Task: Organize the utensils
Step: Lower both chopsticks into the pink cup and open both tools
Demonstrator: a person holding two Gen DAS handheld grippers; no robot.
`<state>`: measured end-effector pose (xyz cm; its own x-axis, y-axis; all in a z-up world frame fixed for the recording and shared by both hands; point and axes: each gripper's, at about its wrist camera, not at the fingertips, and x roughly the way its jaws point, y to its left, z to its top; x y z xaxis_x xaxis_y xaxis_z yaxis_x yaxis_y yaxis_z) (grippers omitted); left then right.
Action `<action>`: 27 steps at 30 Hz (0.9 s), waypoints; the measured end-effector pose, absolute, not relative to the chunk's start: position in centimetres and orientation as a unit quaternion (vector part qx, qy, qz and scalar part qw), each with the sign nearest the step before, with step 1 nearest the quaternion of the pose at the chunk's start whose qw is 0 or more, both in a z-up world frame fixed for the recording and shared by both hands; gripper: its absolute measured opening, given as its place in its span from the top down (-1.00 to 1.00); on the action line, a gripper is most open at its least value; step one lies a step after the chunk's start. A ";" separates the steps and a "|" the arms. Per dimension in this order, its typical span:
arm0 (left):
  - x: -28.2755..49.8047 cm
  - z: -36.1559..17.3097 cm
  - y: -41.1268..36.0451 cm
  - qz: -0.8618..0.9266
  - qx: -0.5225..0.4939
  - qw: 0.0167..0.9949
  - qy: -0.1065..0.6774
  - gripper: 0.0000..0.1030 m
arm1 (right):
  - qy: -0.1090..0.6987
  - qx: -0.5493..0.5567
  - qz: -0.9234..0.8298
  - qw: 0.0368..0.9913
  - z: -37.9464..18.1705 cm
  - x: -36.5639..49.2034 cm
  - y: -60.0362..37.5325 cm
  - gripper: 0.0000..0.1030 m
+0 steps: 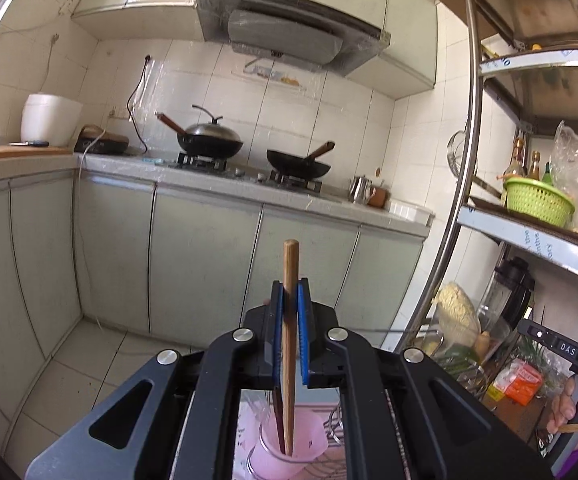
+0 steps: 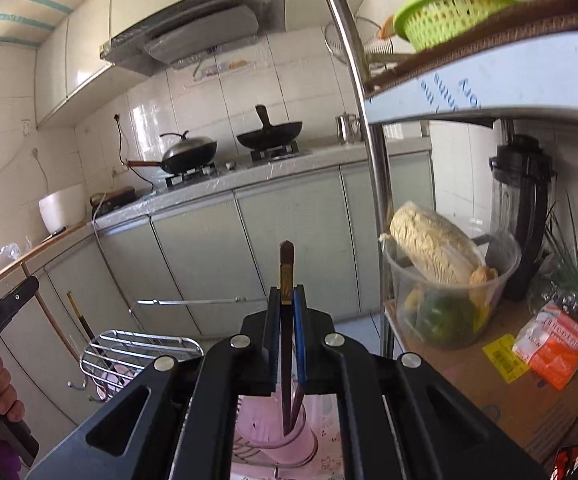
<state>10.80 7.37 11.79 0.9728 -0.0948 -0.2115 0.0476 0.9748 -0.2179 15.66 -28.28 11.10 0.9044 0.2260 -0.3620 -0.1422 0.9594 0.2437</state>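
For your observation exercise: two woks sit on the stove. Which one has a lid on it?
The left wok wears a domed metal lid; the right wok is open, with its handle angled up.

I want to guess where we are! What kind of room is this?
A home kitchen, most likely. A black wok with a metal lid sits on a gas stove, a grey range hood hangs above it, and pale green cabinets run under the counter.

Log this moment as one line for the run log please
left gripper: shut on light wooden chopstick | right gripper: shut on dark chopstick | both lower ends in pink cup
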 end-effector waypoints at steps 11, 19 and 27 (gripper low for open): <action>12.6 7.7 8.9 -0.024 -0.138 0.975 0.172 0.88 | 0.220 0.121 0.091 0.964 8.8 16.3 -28.9 0.88; 13.1 7.3 9.0 -0.024 -0.149 0.971 0.186 0.70 | 0.220 0.146 0.111 0.958 9.0 15.9 -29.1 0.52; 12.0 7.9 9.4 -0.021 -0.153 0.971 0.183 0.20 | 0.197 0.139 0.113 0.964 10.0 13.9 -28.7 0.31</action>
